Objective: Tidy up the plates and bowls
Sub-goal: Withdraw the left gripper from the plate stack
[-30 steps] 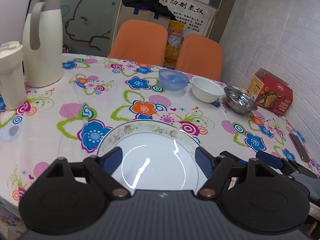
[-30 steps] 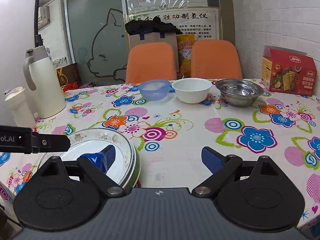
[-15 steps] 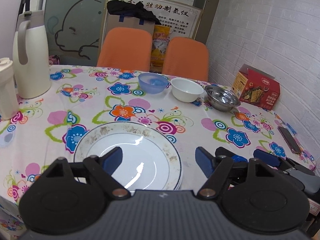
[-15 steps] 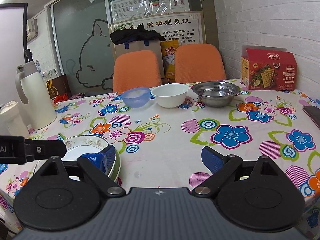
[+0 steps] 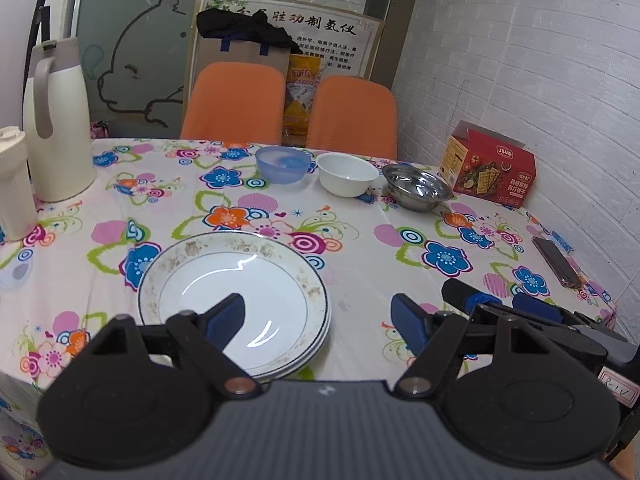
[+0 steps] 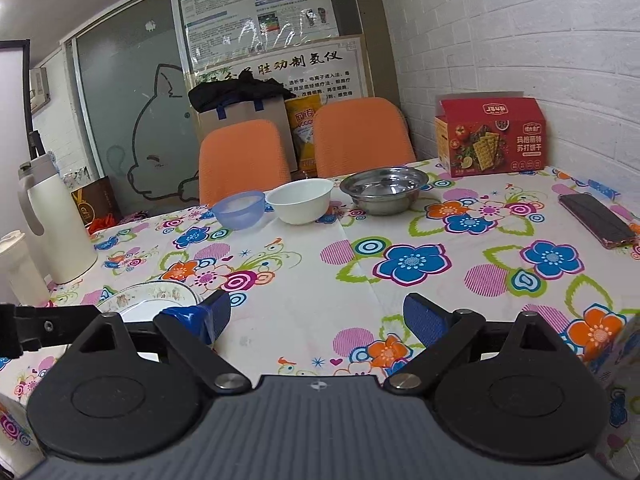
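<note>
Near the front edge of the floral tablecloth (image 5: 360,224): stack of plates (image 5: 236,300), several rims visible at its right side, top plate with a patterned rim, lying flat and free of both grippers. Left gripper (image 5: 318,316) raised and drawn back compared with a second ago, when its fingers framed the top plate closely; now pulled toward the near edge, spread wide, holding nothing, left finger over the plate well and right finger over bare cloth to the right of the stack. Right gripper (image 6: 316,318) likewise retreated and turned right: stack formerly large at its lower left, now only a sliver behind the left finger. Fingers spread wide, nothing between them.

Judged meaning: plate stacking complete, release done, both tools clear. Remaining work judged to be the bowls.

At the far side, in a row from left to right: blue plastic bowl (image 5: 282,165), white bowl (image 5: 347,173), stainless steel bowl (image 5: 417,187). Each separate, upright, not nested.

Off-task items: white thermos jug (image 5: 56,120) at far left, red cracker box (image 5: 488,170) at far right by the wall, phone (image 6: 596,220) on the right.

Next step, as advice: advance one gripper to a bowl rim and nest the bowls.
</note>
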Motion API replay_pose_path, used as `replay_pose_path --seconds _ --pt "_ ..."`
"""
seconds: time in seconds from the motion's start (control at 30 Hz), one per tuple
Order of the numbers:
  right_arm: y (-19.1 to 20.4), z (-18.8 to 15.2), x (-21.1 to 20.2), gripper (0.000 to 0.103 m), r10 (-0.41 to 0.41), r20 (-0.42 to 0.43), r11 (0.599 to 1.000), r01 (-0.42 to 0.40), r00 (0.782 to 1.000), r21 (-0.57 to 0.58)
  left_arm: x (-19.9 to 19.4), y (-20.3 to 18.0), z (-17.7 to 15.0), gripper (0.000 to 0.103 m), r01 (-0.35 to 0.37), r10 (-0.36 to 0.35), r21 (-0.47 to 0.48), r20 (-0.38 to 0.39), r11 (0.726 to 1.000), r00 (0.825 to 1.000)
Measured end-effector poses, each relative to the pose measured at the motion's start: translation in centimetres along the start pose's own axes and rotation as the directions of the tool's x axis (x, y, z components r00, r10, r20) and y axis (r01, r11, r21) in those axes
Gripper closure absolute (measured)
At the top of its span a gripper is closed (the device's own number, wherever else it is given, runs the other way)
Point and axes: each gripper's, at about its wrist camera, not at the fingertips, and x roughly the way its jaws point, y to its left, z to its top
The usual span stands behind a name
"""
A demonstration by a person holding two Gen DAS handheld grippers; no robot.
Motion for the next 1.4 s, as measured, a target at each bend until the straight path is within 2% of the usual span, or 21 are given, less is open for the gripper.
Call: replay_pose_path --seconds 0.17,0.37,0.57,0.93,1.4 --pt "-0.9 0.2 0.5 0.022 -0.022 0.0 1.0 0.022 1.0 0.019 1.2 -0.4 0.1 0.029 0.0 0.0 0.021 -0.016 1.0 1.0" --pt "-1.1 0.1 2.8 0.022 -0.062 -0.052 0.998 0.06 0.997 -0.034 4.3 -0.1 0.6 0.029 0.005 -0.005 0.0 -0.078 1.0 0.997" --pt "-2.0 0.3 5.2 0.022 -0.061 -0.098 0.998 0.059 0.993 -0.028 6.8 0.4 1.5 0.029 0.008 -0.012 -0.039 -0.116 0.999 0.993" --pt "-3.3 0.6 7.9 0.022 -0.064 -0.135 0.998 0.066 0.989 0.01 9.7 0.6 2.5 0.029 -0.025 0.017 -0.047 -0.166 0.999 0.986" --pt "-4.2 0.8 6.9 0.022 -0.083 -0.132 0.996 0.085 0.988 0.009 10.4 -1.1 2.4 0.029 0.019 -0.025 -0.032 -0.191 0.999 0.981"
